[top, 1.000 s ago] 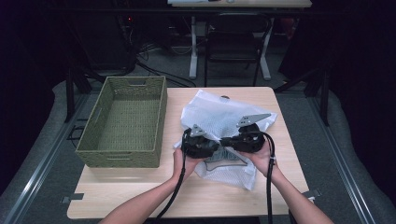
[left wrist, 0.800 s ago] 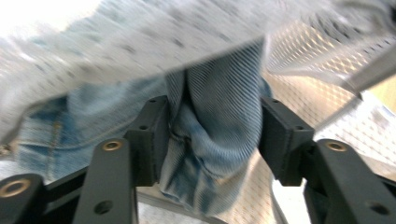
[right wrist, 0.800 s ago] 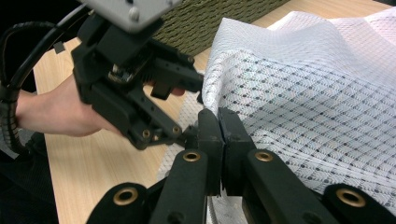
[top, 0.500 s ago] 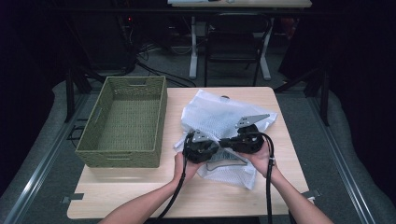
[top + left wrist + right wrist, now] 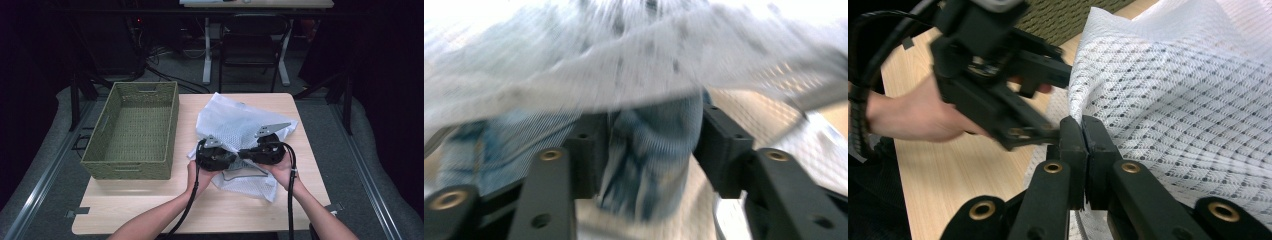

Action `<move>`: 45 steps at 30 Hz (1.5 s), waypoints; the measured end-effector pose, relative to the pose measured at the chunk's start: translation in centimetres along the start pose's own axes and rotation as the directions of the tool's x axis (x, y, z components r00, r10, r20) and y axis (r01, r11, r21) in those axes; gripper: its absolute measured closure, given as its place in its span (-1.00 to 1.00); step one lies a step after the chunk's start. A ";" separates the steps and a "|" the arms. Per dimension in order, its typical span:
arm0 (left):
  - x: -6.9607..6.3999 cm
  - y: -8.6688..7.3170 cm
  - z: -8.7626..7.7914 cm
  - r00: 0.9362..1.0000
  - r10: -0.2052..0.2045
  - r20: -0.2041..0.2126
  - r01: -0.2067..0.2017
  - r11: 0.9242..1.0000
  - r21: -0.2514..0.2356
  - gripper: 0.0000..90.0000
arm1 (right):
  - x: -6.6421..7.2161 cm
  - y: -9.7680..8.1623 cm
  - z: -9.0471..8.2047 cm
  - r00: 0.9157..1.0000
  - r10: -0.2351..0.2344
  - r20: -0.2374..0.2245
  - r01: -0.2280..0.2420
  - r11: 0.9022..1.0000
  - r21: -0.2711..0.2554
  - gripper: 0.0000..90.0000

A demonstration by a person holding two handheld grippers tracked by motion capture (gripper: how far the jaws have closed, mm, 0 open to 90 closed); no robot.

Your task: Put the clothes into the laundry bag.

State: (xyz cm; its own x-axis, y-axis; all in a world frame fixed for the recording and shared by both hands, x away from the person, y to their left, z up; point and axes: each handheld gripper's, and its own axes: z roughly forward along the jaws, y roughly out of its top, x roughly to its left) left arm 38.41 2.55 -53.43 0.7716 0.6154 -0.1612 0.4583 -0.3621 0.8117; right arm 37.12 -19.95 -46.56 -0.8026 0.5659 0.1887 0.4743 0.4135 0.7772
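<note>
A white mesh bag (image 5: 235, 125) lies crumpled on the wooden table (image 5: 150, 205). My right gripper (image 5: 246, 153) is shut on a fold at the bag's edge (image 5: 1173, 100), its jaws (image 5: 1083, 135) pressed together. My left gripper (image 5: 234, 156) faces it from the left, close to it (image 5: 1060, 100). Its jaws have just been opening and stand apart (image 5: 651, 145), with blue cloth (image 5: 649, 165) between them under the mesh (image 5: 624, 65). That view is blurred, and I cannot tell whether the pads touch the cloth.
A green woven basket (image 5: 137, 165) stands on the left part of the table, a hand's width from the bag. Bare tabletop lies along the front edge. A chair (image 5: 250, 45) and desk legs stand in the dark beyond the far edge.
My left gripper has shifted slightly right, toward the right gripper, and turned a little at the bag's edge. The right gripper and the bag have stayed where they were.
</note>
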 end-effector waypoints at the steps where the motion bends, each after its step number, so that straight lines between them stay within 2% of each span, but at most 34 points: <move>1: 0.0 -0.1 -0.4 1.000 0.011 -0.004 -0.011 1.000 0.004 -0.02 | 0.0 0.0 -0.1 1.000 0.001 0.001 -0.001 1.000 -0.003 0.98; 3: 0.3 -0.4 -1.6 1.000 0.023 -0.015 -0.022 1.000 0.011 -0.06 | 0.0 0.1 -0.2 1.000 0.002 0.002 -0.002 1.000 -0.006 0.98; 6: 1.2 -0.5 -3.2 0.997 0.043 -0.069 -0.043 0.999 0.003 -0.10 | 0.2 0.2 -0.1 1.000 0.001 0.001 -0.001 1.000 -0.008 0.98; 8: 2.0 -0.2 -3.5 0.993 0.037 -0.108 -0.039 0.999 -0.011 -0.13 | 0.2 0.3 -0.1 1.000 0.004 -0.001 -0.004 1.000 -0.012 0.98; 10: 2.5 0.3 -3.3 0.991 0.031 -0.131 -0.033 0.999 -0.010 -0.19 | 0.2 0.4 -0.2 1.000 0.010 -0.007 -0.010 1.000 -0.026 0.98; 12: 2.6 0.9 -2.6 0.990 0.050 -0.133 -0.050 0.999 0.006 -0.22 | 0.2 0.4 -0.3 1.000 0.014 -0.009 -0.014 0.999 -0.034 0.98; 14: 2.5 1.3 -1.7 0.986 0.087 -0.140 -0.084 0.996 0.027 -0.24 | 0.3 0.5 -0.3 1.000 0.013 -0.010 -0.013 0.999 -0.036 0.98; 18: 2.5 1.7 -0.4 0.978 0.124 -0.168 -0.117 0.992 0.049 -0.23 | 0.2 0.5 -0.4 1.000 0.021 -0.009 -0.021 0.999 -0.040 0.98; 21: 2.9 1.9 -0.1 0.977 0.115 -0.180 -0.113 0.993 0.018 -0.10 | 0.1 0.4 -0.4 1.000 0.023 -0.007 -0.023 0.999 -0.036 0.98; 22: 3.0 2.0 -0.1 0.975 0.123 -0.187 -0.124 0.992 0.009 -0.02 | 0.0 0.4 -0.4 1.000 0.025 -0.007 -0.025 0.999 -0.034 0.98; 27: 3.3 2.3 -0.2 0.965 0.148 -0.215 -0.149 0.989 0.012 0.56 | 0.1 0.3 -0.3 1.000 0.020 -0.005 -0.020 1.000 -0.024 0.98; 29: 3.2 2.5 -0.2 0.963 0.162 -0.215 -0.162 0.987 0.014 0.82 | 0.1 0.3 -0.2 1.000 0.017 -0.002 -0.017 1.000 -0.017 0.98; 31: 3.0 2.5 -0.3 0.960 0.178 -0.217 -0.178 0.984 0.020 0.95 | 0.1 0.2 -0.2 1.000 0.016 0.000 -0.016 1.000 -0.009 0.98; 36: 2.8 2.4 -1.5 0.963 0.192 -0.190 -0.186 0.981 0.047 0.97 | -0.1 0.0 -0.4 1.000 0.018 -0.002 -0.018 1.000 0.002 0.98; 40: 2.3 2.1 -3.1 0.962 0.222 -0.161 -0.213 0.975 0.069 0.98 | -0.2 -0.3 -0.5 1.000 0.021 -0.005 -0.021 1.000 0.021 0.98; 41: 2.1 2.0 -3.5 0.957 0.241 -0.159 -0.231 0.970 0.079 0.98 | -0.2 -0.4 -0.5 1.000 0.020 -0.006 -0.020 0.999 0.028 0.98; 43: 1.9 1.8 -4.2 0.959 0.248 -0.139 -0.237 0.967 0.093 0.98 | -0.1 -0.4 -0.4 1.000 0.017 -0.008 -0.017 0.999 0.042 0.98; 44: 1.7 1.6 -4.5 0.957 0.257 -0.134 -0.246 0.964 0.098 0.98 | -0.1 -0.5 -0.4 1.000 0.015 -0.008 -0.014 0.999 0.047 0.98; 45: 1.6 1.5 -4.8 0.952 0.277 -0.129 -0.264 0.958 0.109 0.98 | -0.1 -0.5 -0.4 1.000 0.011 -0.007 -0.011 0.999 0.050 0.98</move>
State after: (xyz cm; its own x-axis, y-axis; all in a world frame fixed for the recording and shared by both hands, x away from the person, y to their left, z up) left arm 38.21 6.32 -49.77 0.8047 0.5760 0.1438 0.2836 -0.5858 0.7592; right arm 36.82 -20.50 -46.75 -0.7996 0.5658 0.2013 0.5005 0.4426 0.7440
